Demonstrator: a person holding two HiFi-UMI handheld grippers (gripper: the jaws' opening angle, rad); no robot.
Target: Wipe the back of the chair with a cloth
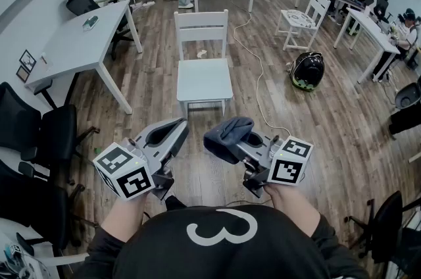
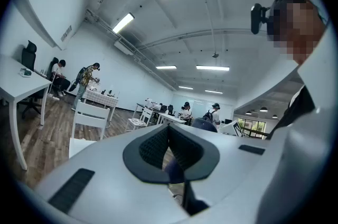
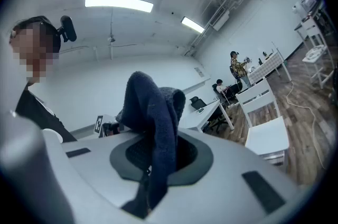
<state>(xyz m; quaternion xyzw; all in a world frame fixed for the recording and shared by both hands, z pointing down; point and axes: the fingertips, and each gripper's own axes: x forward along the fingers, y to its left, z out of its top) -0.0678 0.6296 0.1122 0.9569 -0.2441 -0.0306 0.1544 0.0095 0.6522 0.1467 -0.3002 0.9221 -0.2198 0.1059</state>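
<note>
Starting at the left of the head view, there's a white table (image 1: 79, 41) up around 10 o'clock, well apart from everything the hands are doing.

The left gripper (image 1: 173, 131) sits low at about 7 o'clock, pointing up toward the chair. In the left gripper view its jaws are pretty much together, the dark pads (image 2: 153, 146) meet along a centre line, and there's nothing clamped between them. So that one's empty.

The white chair (image 1: 204, 77) is dead ahead at 12 o'clock on the wood floor (image 1: 309, 120). Its seat faces the person and its slatted back (image 1: 201, 26) is on the far side. Neither gripper touches it; both hang well short of the seat's front edge.

Just right of centre, at about 5 o'clock, is the right gripper (image 1: 245, 145). Its jaws are clamped on a dark blue cloth (image 1: 227, 133). The right gripper view shows the cloth pinched between the pads. Most of it bunches up above the jaws and flops over, and a narrow tail hangs down below the grip.

Further right, around 2 o'clock, a black and green bag (image 1: 307, 70) sits on the floor. A light cable (image 1: 258, 83) snakes past between it and the chair.
</note>
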